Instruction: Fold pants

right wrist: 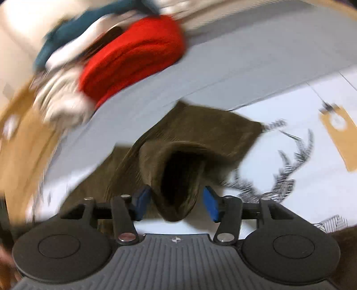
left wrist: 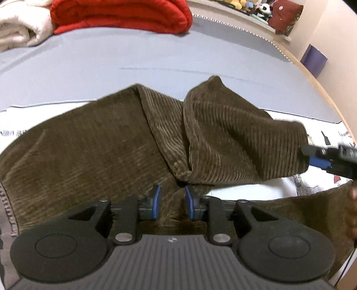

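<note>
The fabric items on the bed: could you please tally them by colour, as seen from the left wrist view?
Olive-brown: 1, the corduroy pants
Red: 1, the folded blanket
Cream-white: 1, the fluffy blanket
Total: 3

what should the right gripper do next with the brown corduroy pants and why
Probably close the right gripper on the pant-leg cuff. Its jaws stand open on either side of that hanging fold of the brown corduroy pants, with the blue pads not pressing on it. The left gripper is open too, so nothing seems to hold the cloth for the next fold.
</note>
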The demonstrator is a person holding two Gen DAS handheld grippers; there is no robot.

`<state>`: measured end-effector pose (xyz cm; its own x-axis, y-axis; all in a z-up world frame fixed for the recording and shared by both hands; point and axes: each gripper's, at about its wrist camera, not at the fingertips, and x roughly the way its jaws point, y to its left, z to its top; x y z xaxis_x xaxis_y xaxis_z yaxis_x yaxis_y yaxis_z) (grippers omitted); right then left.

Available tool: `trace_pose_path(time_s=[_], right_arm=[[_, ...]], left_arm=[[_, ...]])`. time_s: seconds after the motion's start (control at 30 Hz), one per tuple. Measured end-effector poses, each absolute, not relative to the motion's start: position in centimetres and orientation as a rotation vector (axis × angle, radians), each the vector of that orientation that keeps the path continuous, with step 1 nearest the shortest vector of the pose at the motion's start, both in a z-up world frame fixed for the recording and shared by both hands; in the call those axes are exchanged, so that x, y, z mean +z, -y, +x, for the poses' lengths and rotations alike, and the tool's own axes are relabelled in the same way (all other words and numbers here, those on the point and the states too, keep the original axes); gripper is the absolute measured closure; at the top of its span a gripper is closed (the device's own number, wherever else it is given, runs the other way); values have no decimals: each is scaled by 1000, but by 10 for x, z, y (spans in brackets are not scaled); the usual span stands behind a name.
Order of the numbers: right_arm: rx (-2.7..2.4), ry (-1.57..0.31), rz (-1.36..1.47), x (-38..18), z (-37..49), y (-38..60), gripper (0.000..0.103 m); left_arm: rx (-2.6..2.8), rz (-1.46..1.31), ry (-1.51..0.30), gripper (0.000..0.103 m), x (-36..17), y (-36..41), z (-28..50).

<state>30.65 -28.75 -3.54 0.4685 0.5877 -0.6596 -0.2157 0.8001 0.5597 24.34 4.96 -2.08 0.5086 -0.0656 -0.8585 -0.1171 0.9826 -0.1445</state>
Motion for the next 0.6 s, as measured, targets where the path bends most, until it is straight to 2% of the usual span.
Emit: trace_pose_path(time_s=[0.17, 0.33, 0.6], right_arm=[[392, -1049, 685, -65, 337, 302, 47], [305, -1024, 893, -77, 359, 317, 47], [383, -1009, 996, -88, 393, 306, 45]], left_arm=[[32, -201, -1058, 71, -32, -51, 252], [39, -234, -1053, 68, -31, -58, 259], [51, -215, -1054, 67, -33, -65, 265]])
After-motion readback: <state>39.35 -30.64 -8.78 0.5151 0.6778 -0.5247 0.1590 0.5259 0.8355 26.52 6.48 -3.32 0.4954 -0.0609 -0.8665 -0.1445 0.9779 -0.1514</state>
